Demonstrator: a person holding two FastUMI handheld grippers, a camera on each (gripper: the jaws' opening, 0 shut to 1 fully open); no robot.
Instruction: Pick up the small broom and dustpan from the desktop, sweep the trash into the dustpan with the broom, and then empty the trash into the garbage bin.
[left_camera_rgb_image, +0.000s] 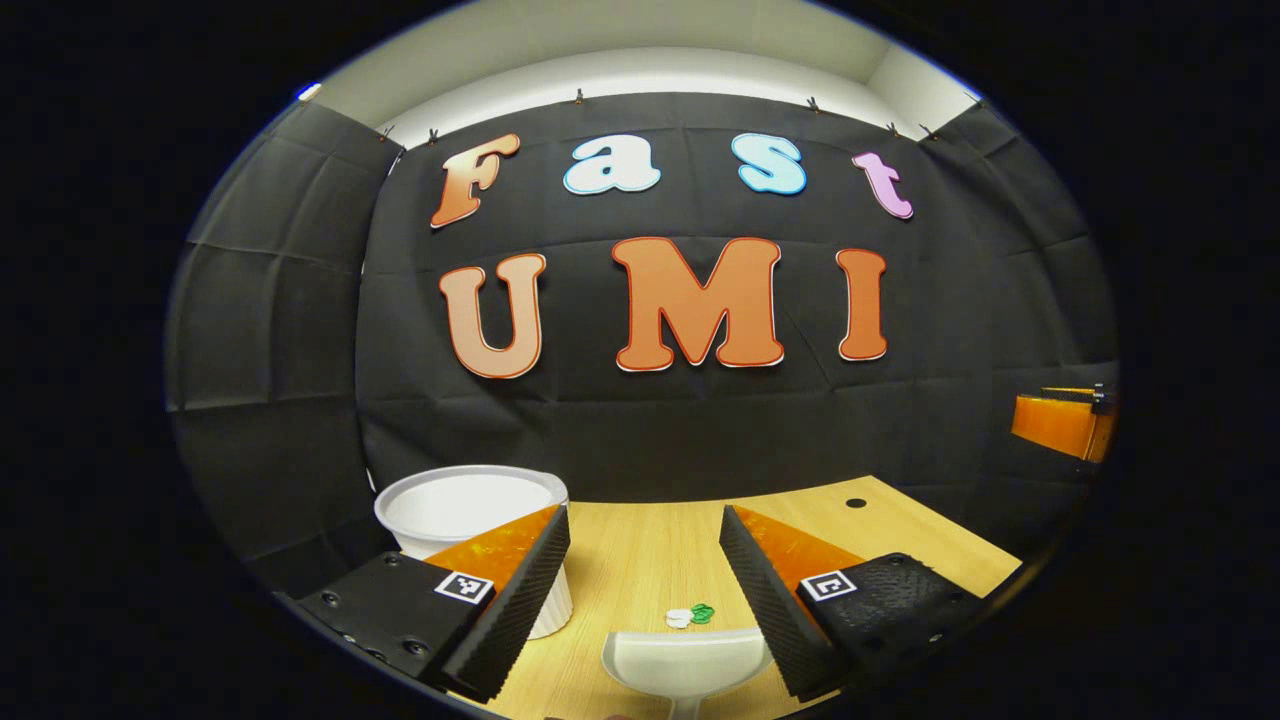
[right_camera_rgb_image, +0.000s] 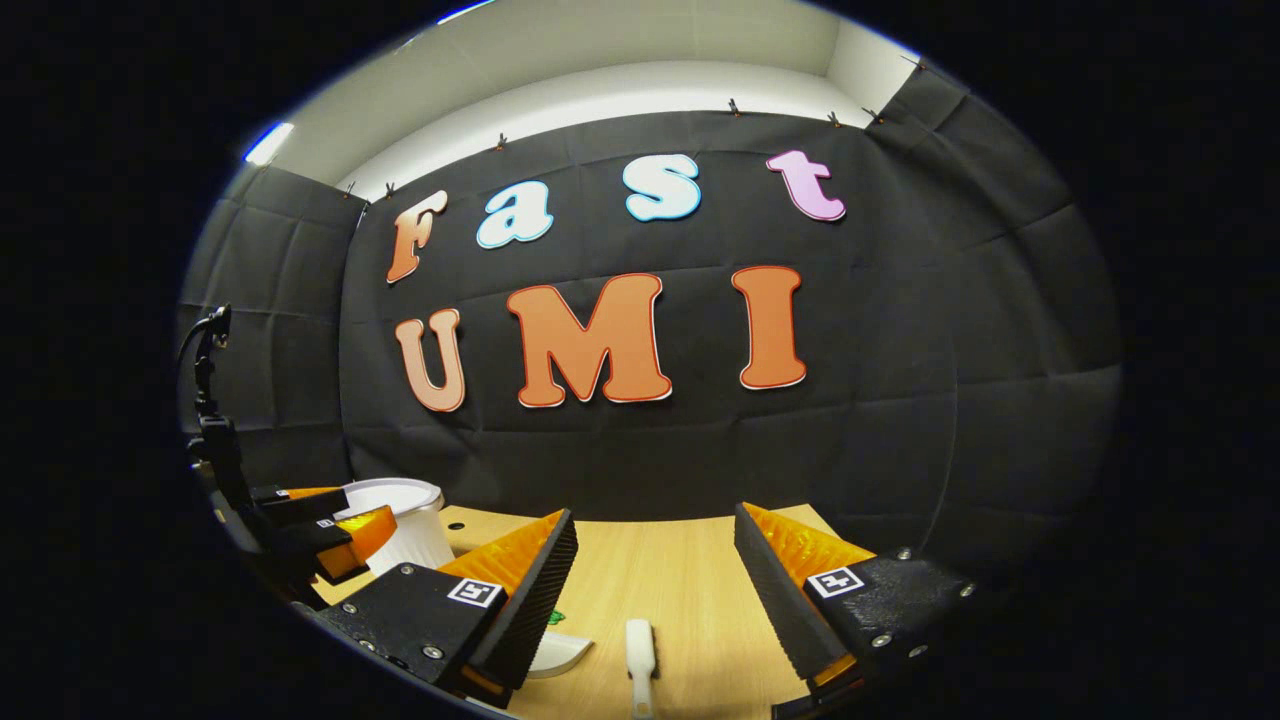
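Jaws wide and empty on both grippers, I am hovering the left gripper (left_camera_rgb_image: 645, 590) over the dustpan (left_camera_rgb_image: 686, 662) and the right gripper (right_camera_rgb_image: 655, 590) over the broom (right_camera_rgb_image: 640, 660), both lying on the bench (left_camera_rgb_image: 640, 560), trash (left_camera_rgb_image: 690, 615) unswept and bin (left_camera_rgb_image: 470, 510) waiting.

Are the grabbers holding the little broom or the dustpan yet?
No, nothing is held. The left gripper is open above the dustpan, and the right gripper is open above the broom.

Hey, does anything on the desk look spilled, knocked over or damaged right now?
Nothing damaged or tipped. The only mess is the trash, small white and green bits lying loose on the desktop just beyond the dustpan. The garbage bin stands upright.
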